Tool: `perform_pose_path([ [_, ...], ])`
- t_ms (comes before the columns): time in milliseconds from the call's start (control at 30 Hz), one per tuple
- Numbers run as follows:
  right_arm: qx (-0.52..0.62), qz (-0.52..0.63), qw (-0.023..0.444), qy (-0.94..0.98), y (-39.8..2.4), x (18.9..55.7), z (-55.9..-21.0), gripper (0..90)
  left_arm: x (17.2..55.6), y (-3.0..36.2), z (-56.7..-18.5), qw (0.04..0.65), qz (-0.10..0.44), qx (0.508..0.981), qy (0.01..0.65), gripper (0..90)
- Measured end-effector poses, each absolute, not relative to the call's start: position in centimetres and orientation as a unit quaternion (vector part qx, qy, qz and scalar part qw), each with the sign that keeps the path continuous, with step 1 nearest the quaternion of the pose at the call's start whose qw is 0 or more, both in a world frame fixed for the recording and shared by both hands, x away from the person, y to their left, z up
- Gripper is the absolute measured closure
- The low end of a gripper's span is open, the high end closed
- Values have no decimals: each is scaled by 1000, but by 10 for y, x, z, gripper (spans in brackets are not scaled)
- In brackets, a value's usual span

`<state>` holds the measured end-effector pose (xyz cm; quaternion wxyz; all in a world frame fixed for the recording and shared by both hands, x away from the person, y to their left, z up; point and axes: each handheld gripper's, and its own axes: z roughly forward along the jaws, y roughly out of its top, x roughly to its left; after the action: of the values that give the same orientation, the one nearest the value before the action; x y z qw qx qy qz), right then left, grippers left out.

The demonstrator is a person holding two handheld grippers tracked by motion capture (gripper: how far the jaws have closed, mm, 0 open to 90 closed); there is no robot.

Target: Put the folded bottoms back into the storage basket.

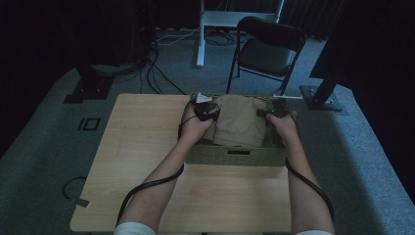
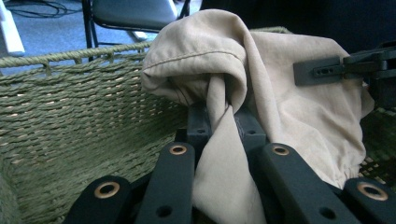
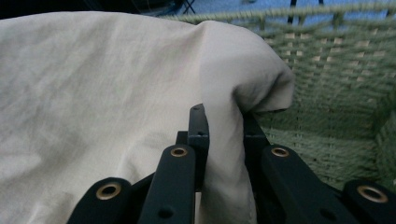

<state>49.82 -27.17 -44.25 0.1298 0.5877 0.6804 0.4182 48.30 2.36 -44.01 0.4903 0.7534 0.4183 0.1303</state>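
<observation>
Tan cloth (image 1: 240, 122) sits in a green woven basket (image 1: 235, 156) near the middle of the high view, a bit to the right. The basket rests on a light wood bench (image 1: 142, 161), at its far edge.

Two bare arms come up from the bottom of that view. The left gripper (image 1: 204, 111) is at the left side of the cloth and the right gripper (image 1: 274, 113) is at the right side. A black cable (image 1: 147, 188) runs back along each arm.

In the left gripper view, the left gripper (image 2: 223, 122) has its black fingers (image 2: 198, 122) squeezed close on a fold of the cloth (image 2: 280, 93). The fold stands up between them in the middle of the frame. The basket wall (image 2: 79, 107) fills the left side. The other gripper's black finger (image 2: 327, 71) touches the cloth at the upper right.

In the right gripper view, the right gripper (image 3: 223, 128) also has its fingers (image 3: 199, 126) pinched tight on a fold of the cloth (image 3: 102, 93). The cloth spreads over the left and middle of the frame. The basket wall (image 3: 336, 74) shows at the right.

A black folding chair (image 1: 266, 46) stands on the grey floor (image 1: 49, 127) behind the bench, at the top middle of the high view.
</observation>
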Motion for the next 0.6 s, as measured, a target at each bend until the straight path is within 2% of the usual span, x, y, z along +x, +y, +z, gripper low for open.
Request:
perform_pose_path([
  [600,600,350,143,705,-261,518,-486,802,503,14,-491,417,123,785,441,784],
])
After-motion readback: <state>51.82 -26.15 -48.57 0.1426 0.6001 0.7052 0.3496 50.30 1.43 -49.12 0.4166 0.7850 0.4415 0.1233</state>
